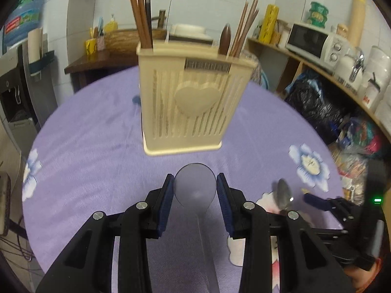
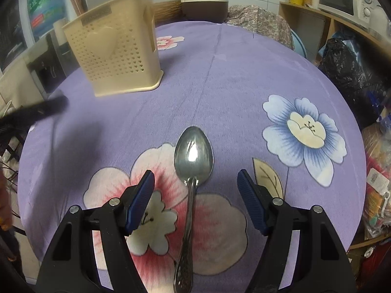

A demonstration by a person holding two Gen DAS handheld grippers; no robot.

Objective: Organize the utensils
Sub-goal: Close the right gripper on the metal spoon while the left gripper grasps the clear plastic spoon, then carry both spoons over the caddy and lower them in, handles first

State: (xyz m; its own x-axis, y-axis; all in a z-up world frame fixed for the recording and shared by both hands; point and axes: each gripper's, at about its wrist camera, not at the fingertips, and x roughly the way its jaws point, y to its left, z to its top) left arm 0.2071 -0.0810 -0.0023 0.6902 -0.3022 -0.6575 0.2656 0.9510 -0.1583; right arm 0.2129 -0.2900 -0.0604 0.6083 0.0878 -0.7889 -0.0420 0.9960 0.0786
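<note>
A cream plastic utensil holder [image 1: 188,102] stands on the purple flowered tablecloth [image 1: 85,146] and holds chopsticks [image 1: 143,19] and a brown spoon [image 1: 224,39]. It also shows in the right wrist view [image 2: 114,53] at the upper left. My left gripper [image 1: 195,190] is shut on the bowl of a translucent plastic spoon [image 1: 195,185], in front of the holder. A metal spoon [image 2: 193,156] lies on the cloth. My right gripper [image 2: 195,183] is open, its jaws on either side of that spoon's neck. The metal spoon [image 1: 283,194] also shows in the left wrist view.
A wooden shelf [image 1: 317,68] with a microwave [image 1: 312,40] and white pots runs along the right. Black bags [image 1: 312,102] sit under it. A water dispenser [image 1: 22,85] stands at the left. The table edge curves round on both sides.
</note>
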